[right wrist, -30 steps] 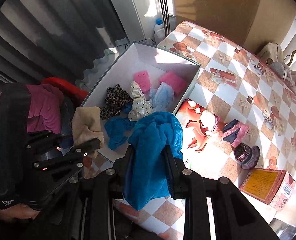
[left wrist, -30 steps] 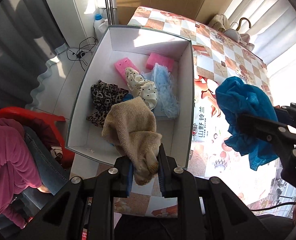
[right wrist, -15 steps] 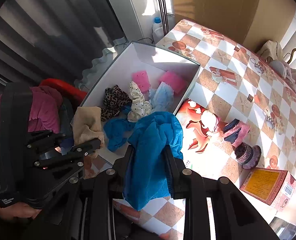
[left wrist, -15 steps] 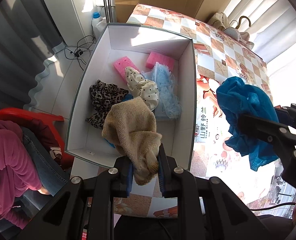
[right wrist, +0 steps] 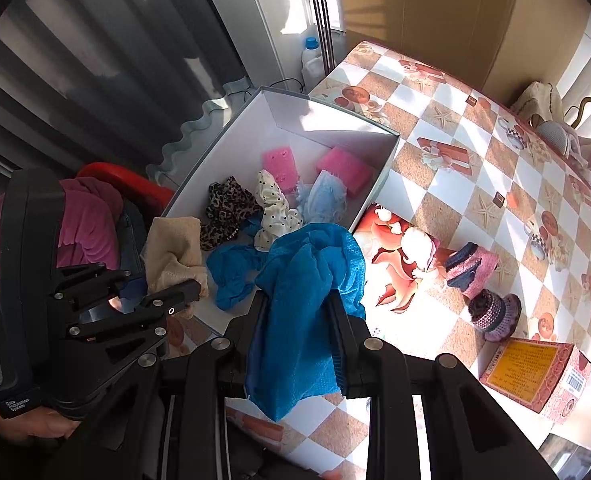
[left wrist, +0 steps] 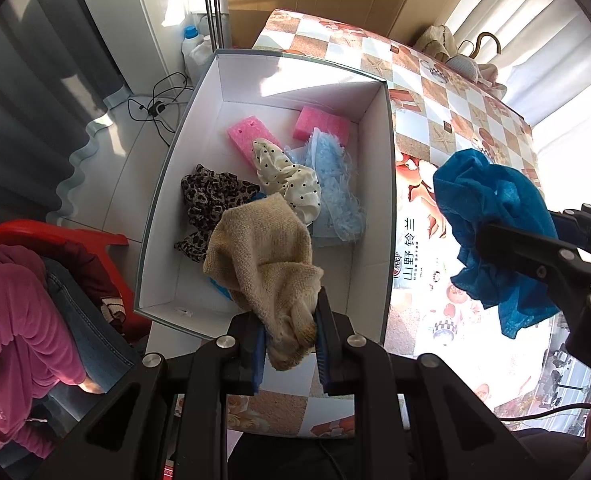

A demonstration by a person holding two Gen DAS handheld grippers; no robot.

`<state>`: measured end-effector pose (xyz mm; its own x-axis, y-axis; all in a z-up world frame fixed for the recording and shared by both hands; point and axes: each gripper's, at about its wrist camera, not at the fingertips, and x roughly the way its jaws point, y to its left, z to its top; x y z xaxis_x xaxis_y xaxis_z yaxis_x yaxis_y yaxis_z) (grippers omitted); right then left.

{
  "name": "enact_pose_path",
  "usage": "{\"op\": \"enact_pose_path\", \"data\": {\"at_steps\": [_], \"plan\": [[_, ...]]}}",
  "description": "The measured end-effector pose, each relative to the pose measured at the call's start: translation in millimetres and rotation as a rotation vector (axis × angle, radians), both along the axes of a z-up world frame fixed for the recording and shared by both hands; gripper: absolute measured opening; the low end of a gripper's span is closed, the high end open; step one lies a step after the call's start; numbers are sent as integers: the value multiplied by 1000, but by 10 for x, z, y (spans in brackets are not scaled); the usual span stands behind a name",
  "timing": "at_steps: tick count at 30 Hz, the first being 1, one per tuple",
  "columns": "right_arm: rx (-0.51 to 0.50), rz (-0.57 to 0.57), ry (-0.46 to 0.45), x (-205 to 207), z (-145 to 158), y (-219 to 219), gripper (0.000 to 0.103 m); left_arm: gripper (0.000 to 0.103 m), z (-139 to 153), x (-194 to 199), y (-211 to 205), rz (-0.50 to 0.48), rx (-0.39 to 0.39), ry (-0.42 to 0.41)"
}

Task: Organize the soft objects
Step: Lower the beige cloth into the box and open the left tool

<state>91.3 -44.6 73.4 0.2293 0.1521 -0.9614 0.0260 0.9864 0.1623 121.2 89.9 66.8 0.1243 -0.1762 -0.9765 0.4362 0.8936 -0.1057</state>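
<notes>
My left gripper (left wrist: 289,320) is shut on a beige knitted cloth (left wrist: 267,256) and holds it above the near end of a white open box (left wrist: 387,184). My right gripper (right wrist: 295,312) is shut on a blue cloth (right wrist: 307,276), held over the table right of the box; it also shows in the left wrist view (left wrist: 491,220). In the box lie two pink sponges (left wrist: 247,138), a leopard-print cloth (left wrist: 211,200), a polka-dot cloth (left wrist: 291,176), a light blue fluffy cloth (left wrist: 335,184) and another blue cloth (right wrist: 231,272).
A checkered tablecloth (right wrist: 475,168) covers the table. On it lie a pink knitted item (right wrist: 471,268), a purple knitted item (right wrist: 495,312), a printed pack (right wrist: 399,256) and a red carton (right wrist: 535,376). A red chair (left wrist: 67,236) and a person stand left of the box.
Both grippers have drifted slightly, still shut on their cloths. The box contents have not moved.
</notes>
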Motion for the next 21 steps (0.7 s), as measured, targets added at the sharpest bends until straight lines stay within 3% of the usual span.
{"op": "enact_pose_path", "data": {"at_steps": [11,21], "plan": [[17,-18,-20,151,17,24,30,22,-83,110,236,72,-39,43],[1,6,-30,404,-36,109,30,22,-200,282,188,60,-7,61]]}}
